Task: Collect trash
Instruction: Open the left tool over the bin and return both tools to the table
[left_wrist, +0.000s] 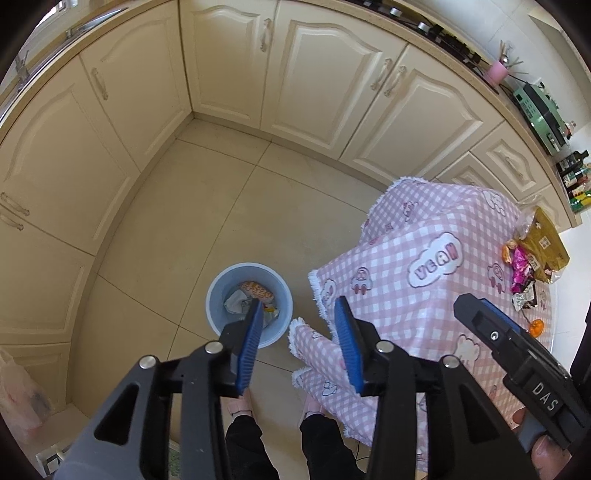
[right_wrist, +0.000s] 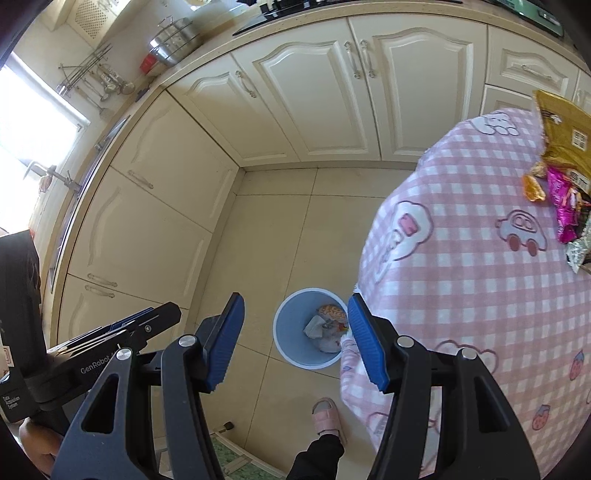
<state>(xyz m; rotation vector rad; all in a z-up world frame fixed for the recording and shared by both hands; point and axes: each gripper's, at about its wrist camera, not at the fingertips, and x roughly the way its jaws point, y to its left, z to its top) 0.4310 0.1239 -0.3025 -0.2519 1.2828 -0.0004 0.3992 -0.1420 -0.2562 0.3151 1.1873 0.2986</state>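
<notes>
With both the left tool (left_wrist: 299, 321) and the right tool (right_wrist: 295, 332) apart and empty above the blue bin (left_wrist: 249, 304) on the floor by the table's near corner, the next pickup means reaching to the far edge, where wrappers (left_wrist: 524, 266) lie against the gold bag (left_wrist: 545, 243).

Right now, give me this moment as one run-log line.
left gripper: open, empty | right gripper: open, empty | blue bin: on floor, holds trash | wrappers: on table

Cream cabinets (left_wrist: 229, 62) are lining the far walls, a pink cup (left_wrist: 495, 71) is standing on the counter (left_wrist: 491, 96) far right, and pink slippers (right_wrist: 327, 415) are resting near.
</notes>
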